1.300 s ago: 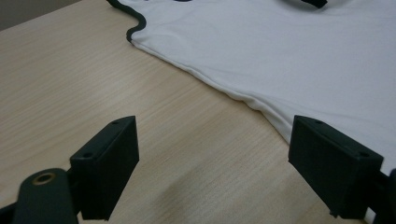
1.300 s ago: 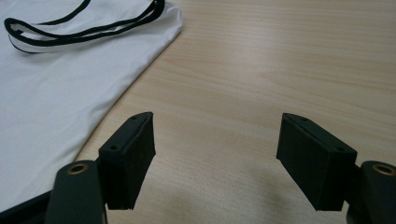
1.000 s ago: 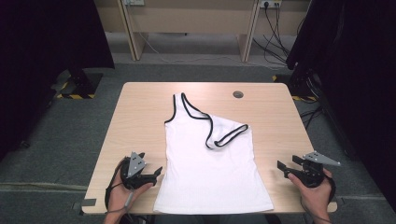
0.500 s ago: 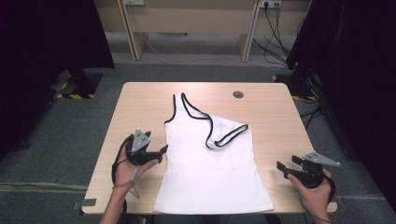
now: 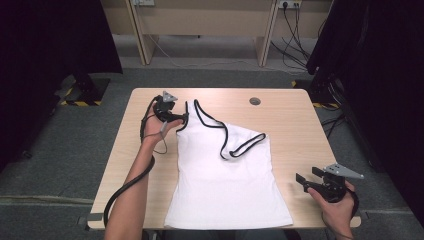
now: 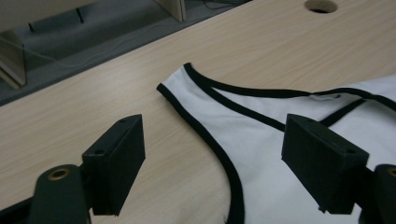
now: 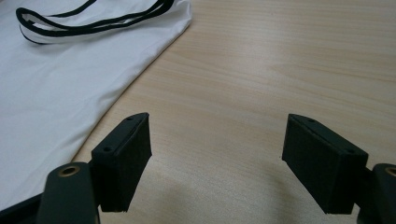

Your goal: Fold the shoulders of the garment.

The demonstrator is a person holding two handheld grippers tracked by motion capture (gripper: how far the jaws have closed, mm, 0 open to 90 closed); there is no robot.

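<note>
Jaws first: on the left gripper (image 6: 212, 177) they stand wide, having just closed a little, and the black-trimmed armhole edge of the tank top (image 6: 261, 140) runs up between them without either pad pressing on it, so nothing is held. In the high view this left gripper (image 5: 172, 117) sits at the top's upper left strap, near the far left part of the table (image 5: 295, 120). The right gripper (image 7: 215, 163) is also wide open and empty, over bare wood just beside the garment's side edge; from above the right gripper (image 5: 307, 181) rests near the front right corner, apart from the cloth.

The white tank top (image 5: 225, 185) lies flat in the middle of the table, hem toward the person. Its right shoulder strap (image 5: 242, 145) is already folded down onto the chest, while the left strap (image 5: 192, 107) lies stretched out toward the far edge.

The step in hand looks like the reach for that left strap, to fold it down like the other. Next the jaws need to drop onto the trim, pinch both layers of the strap near its tip, lift slightly and carry it toward the chest without dragging the body of the top out of line.
</note>
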